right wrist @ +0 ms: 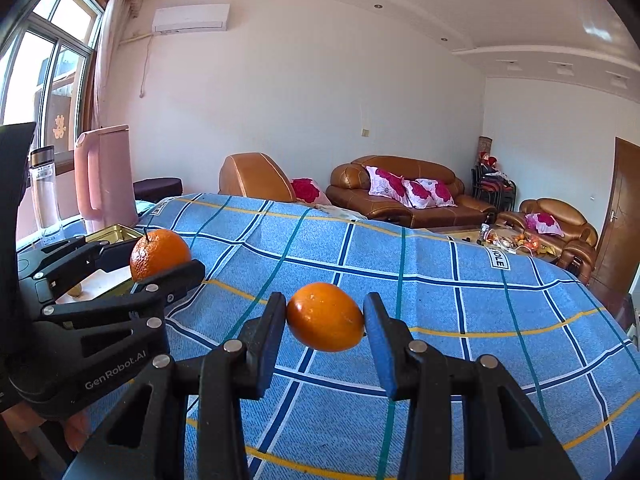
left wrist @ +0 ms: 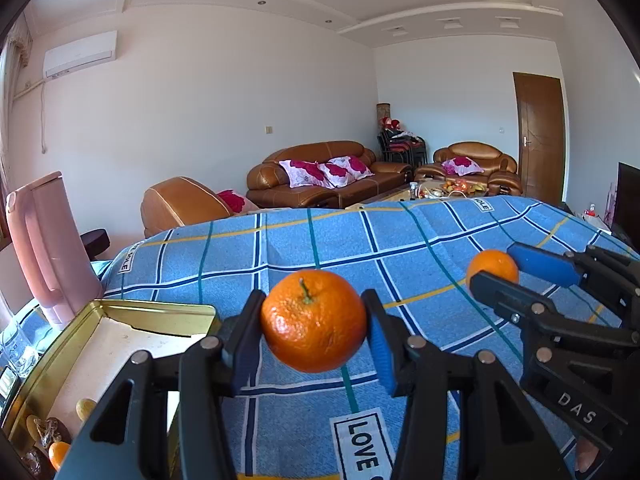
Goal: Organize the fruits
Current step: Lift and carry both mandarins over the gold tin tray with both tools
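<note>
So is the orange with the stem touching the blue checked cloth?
Apart. In the left wrist view the left hand-held gripper holds the stemmed orange between its pads, above the blue checked cloth, which shows beneath it.

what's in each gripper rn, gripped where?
Left gripper: stemmed orange, by its sides. Right gripper: smaller orange, by its ends. Both off the cloth.

dimpled glossy orange [left wrist: 314, 320]; woven matt cloth [left wrist: 400, 248] on the table; shiny brass-coloured metal tin [left wrist: 160, 308]; matt black plastic tool [left wrist: 314, 326].
</note>
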Motion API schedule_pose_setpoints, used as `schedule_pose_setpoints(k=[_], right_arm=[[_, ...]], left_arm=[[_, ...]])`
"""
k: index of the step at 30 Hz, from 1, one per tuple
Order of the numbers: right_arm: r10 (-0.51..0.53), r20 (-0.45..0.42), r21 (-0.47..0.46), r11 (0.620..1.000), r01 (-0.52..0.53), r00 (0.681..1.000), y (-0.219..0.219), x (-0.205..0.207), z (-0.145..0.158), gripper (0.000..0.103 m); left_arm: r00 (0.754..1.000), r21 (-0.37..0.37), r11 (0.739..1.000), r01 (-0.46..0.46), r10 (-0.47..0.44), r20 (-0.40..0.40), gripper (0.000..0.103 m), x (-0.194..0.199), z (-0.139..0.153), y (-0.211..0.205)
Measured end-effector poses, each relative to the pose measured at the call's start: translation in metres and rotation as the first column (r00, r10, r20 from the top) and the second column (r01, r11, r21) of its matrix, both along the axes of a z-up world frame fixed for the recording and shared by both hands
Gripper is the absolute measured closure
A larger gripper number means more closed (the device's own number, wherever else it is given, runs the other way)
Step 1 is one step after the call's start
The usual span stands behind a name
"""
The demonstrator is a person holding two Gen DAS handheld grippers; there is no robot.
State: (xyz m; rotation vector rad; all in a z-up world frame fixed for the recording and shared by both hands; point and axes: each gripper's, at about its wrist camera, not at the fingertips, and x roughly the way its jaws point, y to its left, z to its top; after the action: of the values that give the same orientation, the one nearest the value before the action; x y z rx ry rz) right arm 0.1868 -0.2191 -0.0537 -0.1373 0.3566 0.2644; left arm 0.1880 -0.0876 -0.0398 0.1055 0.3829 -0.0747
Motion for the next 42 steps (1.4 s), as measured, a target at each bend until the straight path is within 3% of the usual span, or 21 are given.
schedule_pose_setpoints(k=[26, 42], right_arm=[[0.020, 0.045, -0.021, 1.000, -0.019, 0.999, 0.011, -0.018, 0.004, 0.060], [0.103, 0.004, -0.006, 0.995, -0.103, 0.995, 0.032, -0.044, 0.000, 0.060]], left_arm=[[1.000, -0.040, 0.999, 0.015, -0.014, 0.015, 0.053, -0.034, 0.002, 0.018], [1.000, -0.056, 0.998, 0.027, -0.027, 0.003, 0.053, -0.059, 0.003, 0.039]])
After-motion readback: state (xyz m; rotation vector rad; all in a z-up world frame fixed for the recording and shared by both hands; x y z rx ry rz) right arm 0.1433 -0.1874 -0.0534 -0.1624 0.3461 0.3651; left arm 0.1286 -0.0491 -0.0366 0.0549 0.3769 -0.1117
